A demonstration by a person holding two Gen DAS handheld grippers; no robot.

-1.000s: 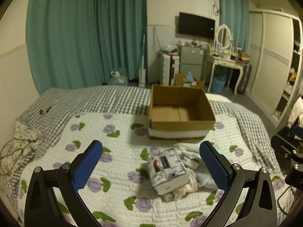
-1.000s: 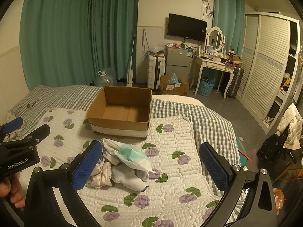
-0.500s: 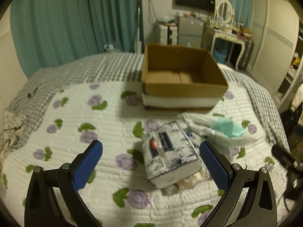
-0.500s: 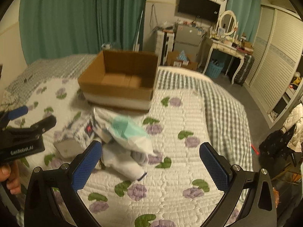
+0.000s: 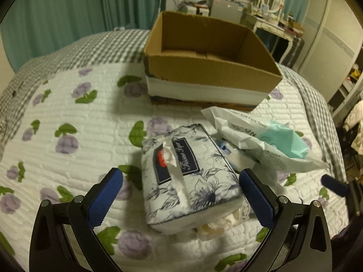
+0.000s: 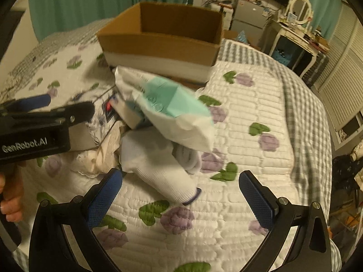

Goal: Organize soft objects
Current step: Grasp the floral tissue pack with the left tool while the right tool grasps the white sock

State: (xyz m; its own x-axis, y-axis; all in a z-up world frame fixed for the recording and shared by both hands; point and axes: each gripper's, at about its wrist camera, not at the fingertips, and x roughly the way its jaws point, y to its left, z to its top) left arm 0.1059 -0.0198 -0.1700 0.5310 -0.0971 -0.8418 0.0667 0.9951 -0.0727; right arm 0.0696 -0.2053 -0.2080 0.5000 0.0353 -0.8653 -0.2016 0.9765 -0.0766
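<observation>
A floral tissue pack lies on the quilt between the wide-apart fingers of my left gripper, which is open and close above it. Beside it lies a white and teal face-towel bag. A white sock rests just ahead of my open right gripper, with a cream cloth to its left. Behind the pile stands an empty cardboard box. The left gripper also shows at the left edge of the right wrist view, held by a hand.
The flowered white quilt covers a bed with a grey checked blanket at the far end. Teal curtains hang behind. A dressing table and wardrobe stand at the right, beyond the bed's edge.
Both grippers have moved forward and down toward the pile. The tissue pack now sits between the left fingers, and the sock is much nearer the right gripper. Both stayed open.
</observation>
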